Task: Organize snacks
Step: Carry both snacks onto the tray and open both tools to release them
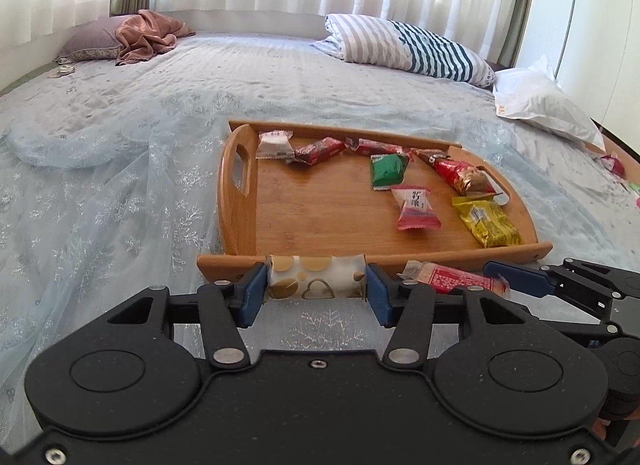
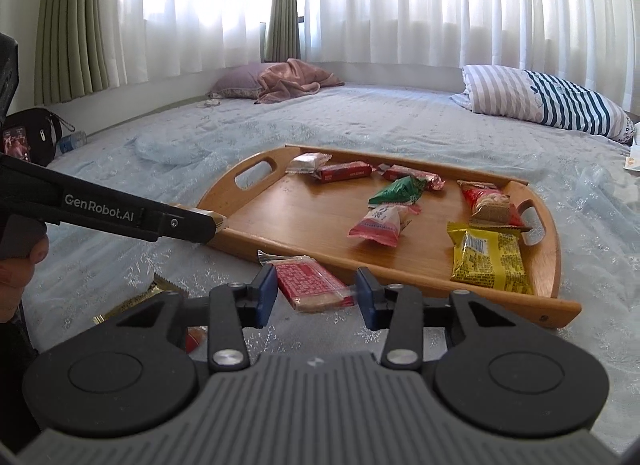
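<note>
1. The left tool (image 1: 316,289) is clamped on a white snack with gold dots and hearts (image 1: 316,277), one blue pad at each end of the packet. The packet hangs just short of the near rim of the wooden tray (image 1: 240,201), above the bed.
2. The right tool (image 2: 316,297) grips a red-and-clear wafer packet (image 2: 312,285) slantwise between its pads, also just outside the tray's near rim. Seen from the left wrist, this packet sits to the right of the gold-dotted one, with the right tool's blue finger beside it.
3. Already in the tray:
   - along the far rim, a white packet (image 1: 274,145) at the far left corner, then two red bars (image 1: 320,149);
   - a green packet (image 1: 387,169) and a pink-and-white sweet (image 1: 416,207) toward the middle;
   - a red nut packet (image 1: 460,175) by the right handle, and a yellow packet (image 1: 490,223) at the near right corner.
4. Judged from this, the job is well along: seven snacks are gathered, and two more are held and waiting to go over the rim.
5. Still loose on the bed (image 1: 120,185): a gold wrapper (image 2: 136,299) and something red beneath the right tool, and small items at the bed's right edge, too small to tell apart in the left view.
6. What is left, as I read it, is to carry both held packets into the open left half of the tray, then fetch the stragglers.
</note>
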